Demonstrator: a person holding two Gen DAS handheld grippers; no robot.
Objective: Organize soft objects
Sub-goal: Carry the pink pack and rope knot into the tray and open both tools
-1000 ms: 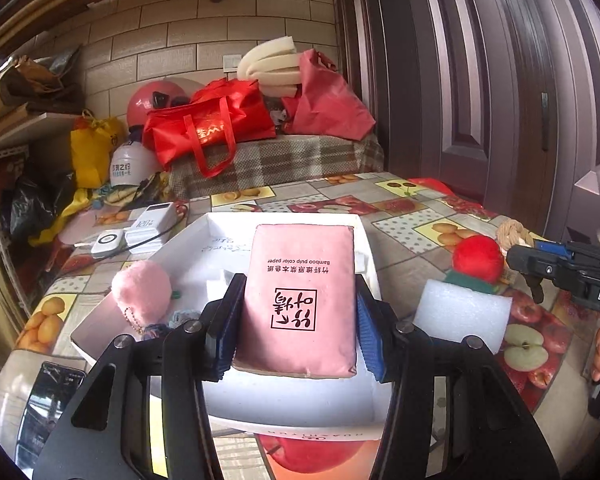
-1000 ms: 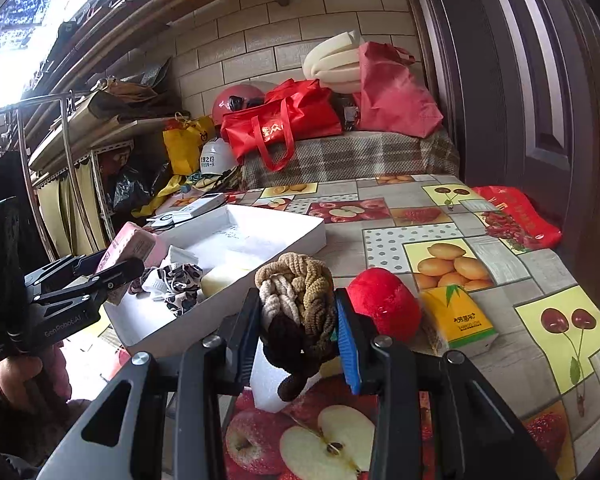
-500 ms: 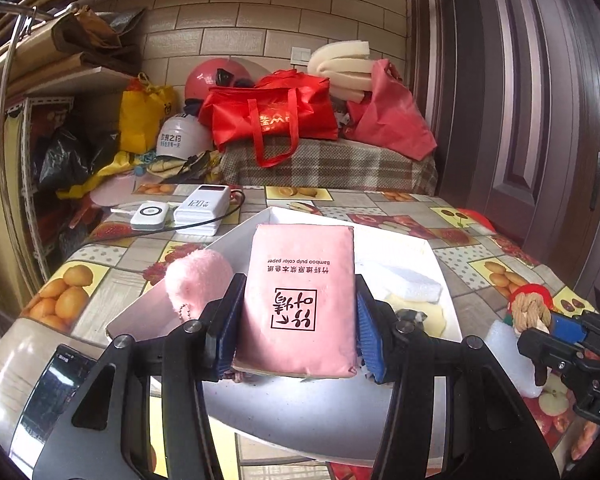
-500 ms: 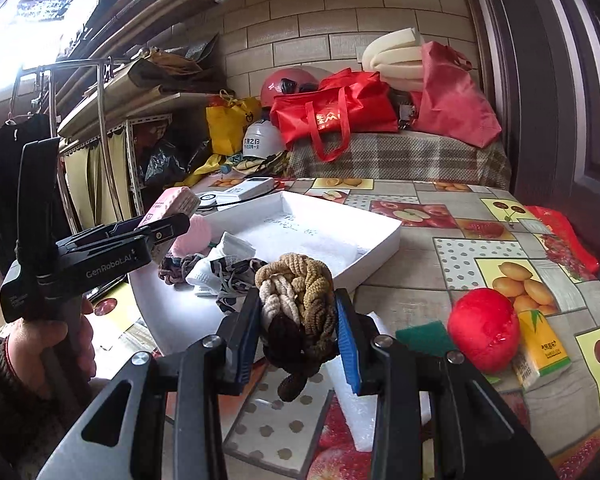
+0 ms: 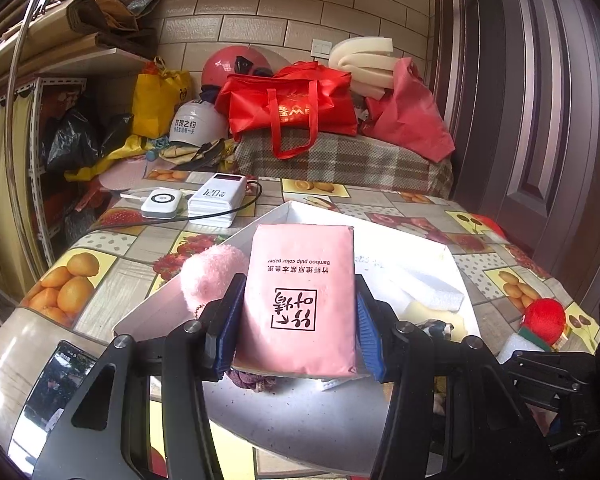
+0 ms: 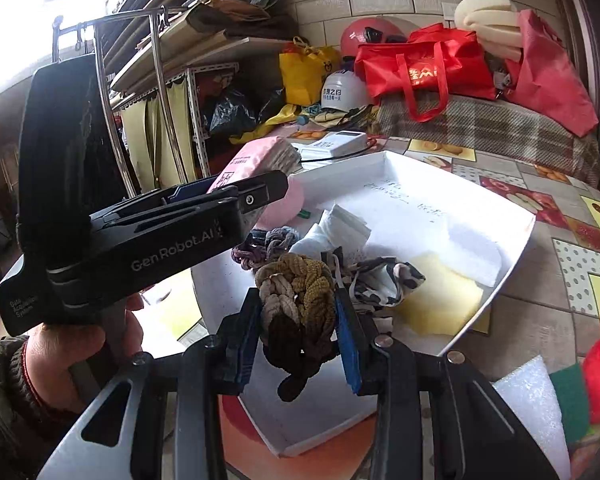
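My left gripper is shut on a pink tissue pack and holds it over the near end of the white box. The left gripper also shows in the right wrist view, with the pink pack in it. My right gripper is shut on a brown and tan braided rope toy, held above the box's near corner. In the box lie a pink pompom, a patterned cloth, a yellow sponge and white foam.
A red plush ball, white foam and a green pad lie on the table right of the box. A power bank and white charger sit behind it. A phone lies at the near left. Bags and helmets crowd the back.
Both grippers have moved left over the white box, each still holding its item. The right gripper now hangs over the box's contents; the red ball has slid to the right edge.
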